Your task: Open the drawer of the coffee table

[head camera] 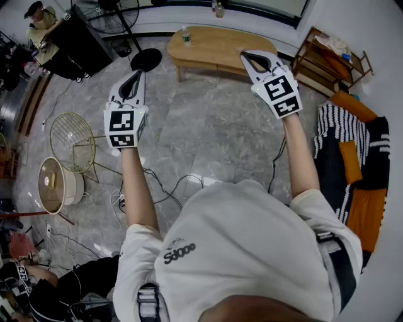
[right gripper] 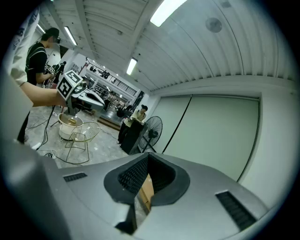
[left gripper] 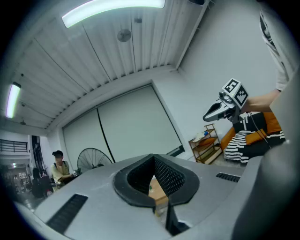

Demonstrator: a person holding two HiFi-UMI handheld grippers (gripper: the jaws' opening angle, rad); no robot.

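Observation:
The wooden oval coffee table point(head camera: 217, 43) stands across the marble floor, far ahead of me, with a small bottle point(head camera: 186, 36) on its left end. I cannot make out its drawer from here. Both grippers are held up in the air, well short of the table. My left gripper point(head camera: 135, 75) is shut with nothing in it; in its own view the jaws point(left gripper: 158, 208) meet, and a sliver of the table point(left gripper: 156, 190) shows behind them. My right gripper point(head camera: 245, 56) is also shut and empty, its tips point(right gripper: 137, 202) closed together.
A wire chair point(head camera: 72, 141) and a round side table point(head camera: 53, 182) stand at the left, with cables point(head camera: 170, 185) on the floor. A fan point(head camera: 110, 9) and a person point(head camera: 38, 19) are at the back left. A wooden shelf point(head camera: 327, 60) and a sofa with orange cushions point(head camera: 356, 151) line the right.

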